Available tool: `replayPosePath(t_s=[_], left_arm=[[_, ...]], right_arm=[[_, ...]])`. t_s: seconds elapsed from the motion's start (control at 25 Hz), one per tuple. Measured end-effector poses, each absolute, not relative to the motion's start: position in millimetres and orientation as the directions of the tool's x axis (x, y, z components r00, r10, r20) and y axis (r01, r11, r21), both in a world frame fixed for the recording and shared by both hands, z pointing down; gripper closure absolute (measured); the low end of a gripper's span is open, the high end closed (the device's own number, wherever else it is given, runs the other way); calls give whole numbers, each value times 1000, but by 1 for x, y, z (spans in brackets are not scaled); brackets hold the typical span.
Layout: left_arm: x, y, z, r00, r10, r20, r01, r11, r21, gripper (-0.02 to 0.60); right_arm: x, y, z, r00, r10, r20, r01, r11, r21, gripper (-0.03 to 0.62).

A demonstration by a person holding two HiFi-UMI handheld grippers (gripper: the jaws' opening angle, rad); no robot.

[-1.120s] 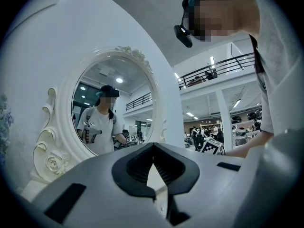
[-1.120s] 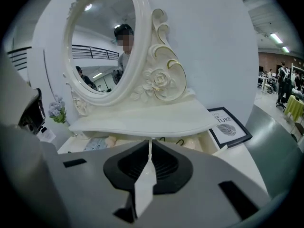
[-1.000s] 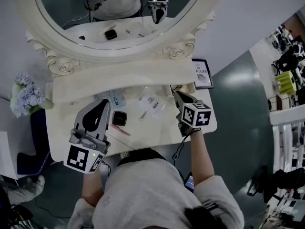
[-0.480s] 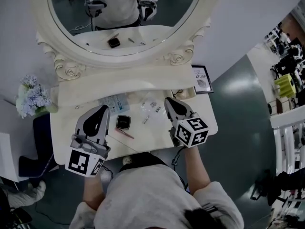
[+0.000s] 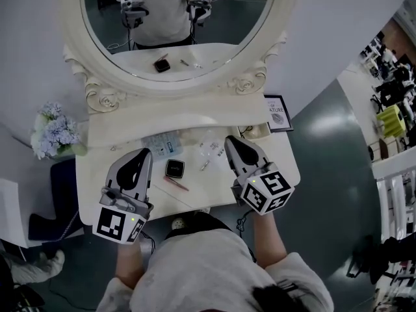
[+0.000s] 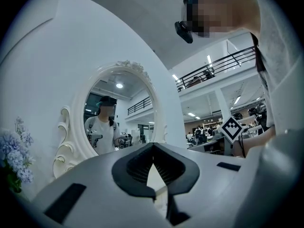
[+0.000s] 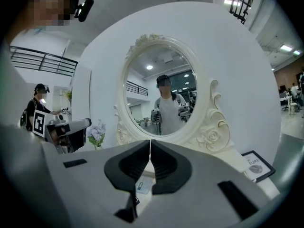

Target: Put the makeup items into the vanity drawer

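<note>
On the cream vanity top lie a black compact, a pink pencil, a small silver stick, a blue-printed packet and a clear packet. My left gripper hovers just left of the compact, jaws shut with nothing in them. My right gripper hangs just right of the clear packet, jaws also shut and empty. A round knob shows at the vanity's front edge. No open drawer is in view.
An oval mirror in a carved cream frame rises behind the top and reflects both grippers. A bunch of blue flowers stands at the left end. A framed picture leans at the right end.
The head view has swung slightly. The right gripper has drawn in from the table's right end toward the clear packet. The left gripper has barely moved.
</note>
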State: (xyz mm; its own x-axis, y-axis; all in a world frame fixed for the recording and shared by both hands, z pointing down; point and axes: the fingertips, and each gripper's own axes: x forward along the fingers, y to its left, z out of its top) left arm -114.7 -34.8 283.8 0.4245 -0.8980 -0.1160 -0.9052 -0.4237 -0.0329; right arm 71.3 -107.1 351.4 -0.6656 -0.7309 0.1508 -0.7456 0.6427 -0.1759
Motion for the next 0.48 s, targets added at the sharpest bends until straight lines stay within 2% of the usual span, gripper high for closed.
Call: replayPosePath(t_s=[0.48], left_arm=[[-124,-22,275,410,-904,-121,-912,-407,-52,568]], right_arm=[[52,-81,310,-700,-712,60,-713,692,-110,571]])
